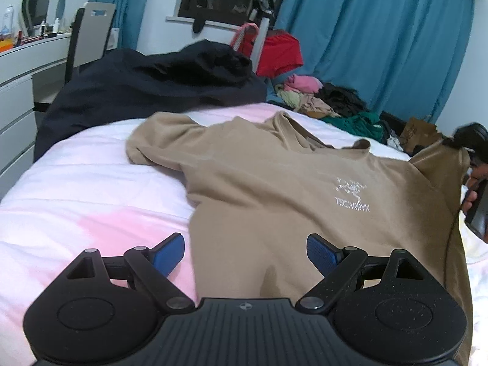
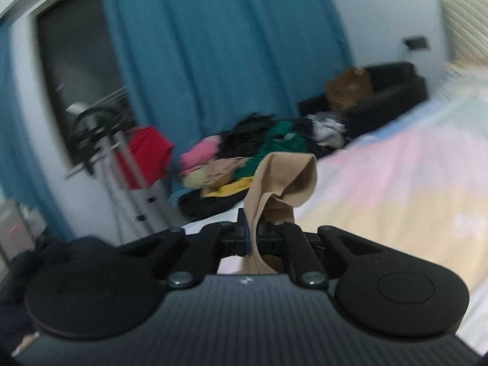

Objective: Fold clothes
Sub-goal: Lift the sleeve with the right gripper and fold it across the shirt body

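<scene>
A tan T-shirt (image 1: 274,183) with a white chest logo lies front up on the white and pink bed cover (image 1: 76,198). My left gripper (image 1: 245,254) is open and empty, hovering over the shirt's near hem, its blue pads (image 1: 169,253) spread wide. My right gripper (image 2: 253,231) is shut on a fold of the tan T-shirt (image 2: 283,183) and holds it up off the bed. In the left wrist view the right gripper (image 1: 475,183) shows at the right edge, lifting the shirt's right side.
A dark navy garment (image 1: 146,91) lies heaped at the far end of the bed. A pile of mixed clothes (image 1: 329,97) sits beyond it by the blue curtains (image 1: 381,36). A red garment (image 1: 280,55) hangs on a rack. White drawers (image 1: 15,113) and a chair (image 1: 88,36) stand at the left.
</scene>
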